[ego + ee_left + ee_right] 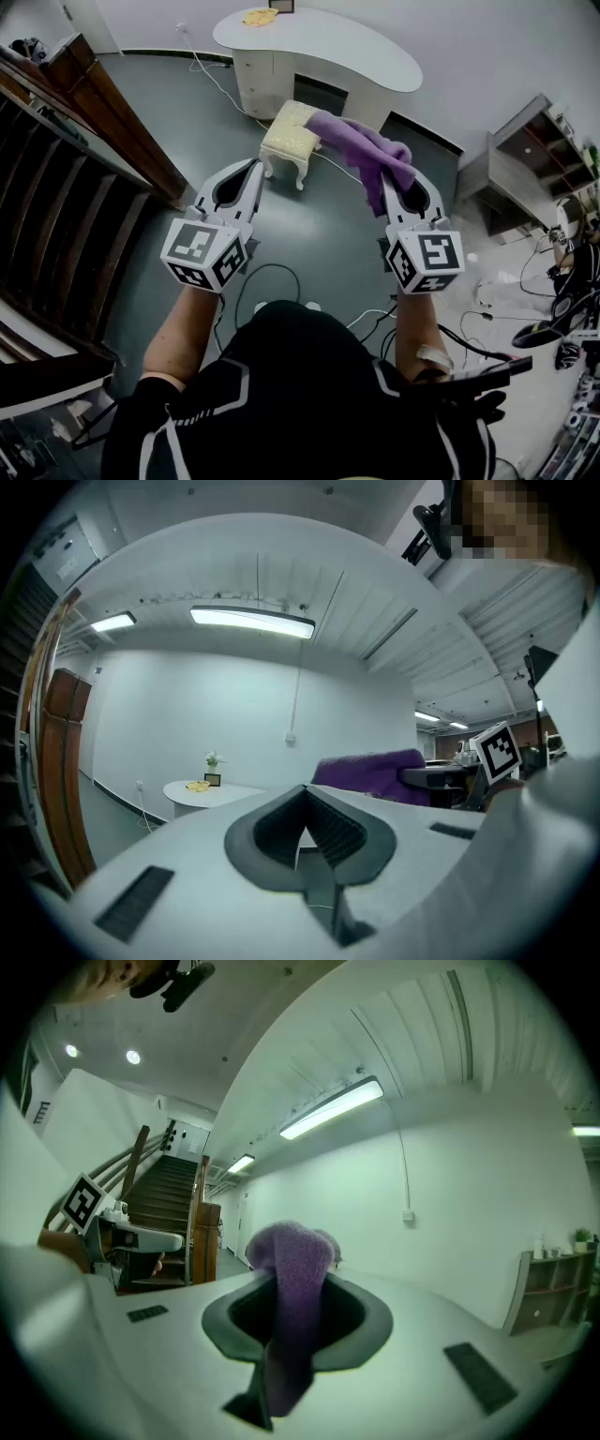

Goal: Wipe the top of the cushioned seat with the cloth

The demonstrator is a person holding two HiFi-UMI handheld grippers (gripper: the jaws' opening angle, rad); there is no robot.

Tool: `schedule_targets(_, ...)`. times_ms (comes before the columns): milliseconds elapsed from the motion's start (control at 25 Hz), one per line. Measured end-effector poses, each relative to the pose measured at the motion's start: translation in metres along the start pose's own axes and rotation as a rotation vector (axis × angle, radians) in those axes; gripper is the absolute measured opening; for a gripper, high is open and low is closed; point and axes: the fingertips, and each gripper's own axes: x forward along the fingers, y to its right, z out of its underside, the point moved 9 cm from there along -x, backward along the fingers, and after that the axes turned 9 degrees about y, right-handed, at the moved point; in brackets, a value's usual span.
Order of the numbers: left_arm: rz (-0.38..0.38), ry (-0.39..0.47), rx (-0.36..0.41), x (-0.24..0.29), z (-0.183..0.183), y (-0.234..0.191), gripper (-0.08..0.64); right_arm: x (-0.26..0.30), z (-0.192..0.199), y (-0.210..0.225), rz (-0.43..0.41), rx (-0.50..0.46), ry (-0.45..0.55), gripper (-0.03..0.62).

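The person stands with both grippers raised in front of the chest. The right gripper (386, 180) has its jaws clamped on a purple cloth (364, 148). The cloth bunches above the jaw tips and a strip of it trails down through the opening between the jaws. The left gripper (254, 167) carries nothing, and its jaws are pressed together at the tips.

The cushioned seat (291, 131), a small cream stool with white curved legs, sits on the dark floor beyond the grippers, just in front of a white curved desk (375, 58). The cloth hangs in the air, clear of the cushion. A yellow thing (260, 16) lies on the far end of the desk. A wooden staircase (66, 159) rises on the person's left, and white cables (214, 82) run across the floor near the stool.
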Motion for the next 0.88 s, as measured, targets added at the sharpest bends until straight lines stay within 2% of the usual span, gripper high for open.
schedule_targets(440, -0.039, -0.018, 0.017, -0.003, 0.001, 0.015, -0.002, -0.008, -0.005, 0.006, -0.026, 0.001, 0.005, 0.081)
schedule_targets(600, -0.019, -0.021, 0.017, 0.0, 0.004, 0.024, -0.002, -0.013, -0.004, 0.013, -0.035, 0.051, 0.027, 0.083)
schedule_targets(880, -0.076, -0.016, 0.02, 0.015, 0.008, 0.036, -0.002, -0.018, -0.004, 0.038, -0.051, 0.074, 0.044, 0.086)
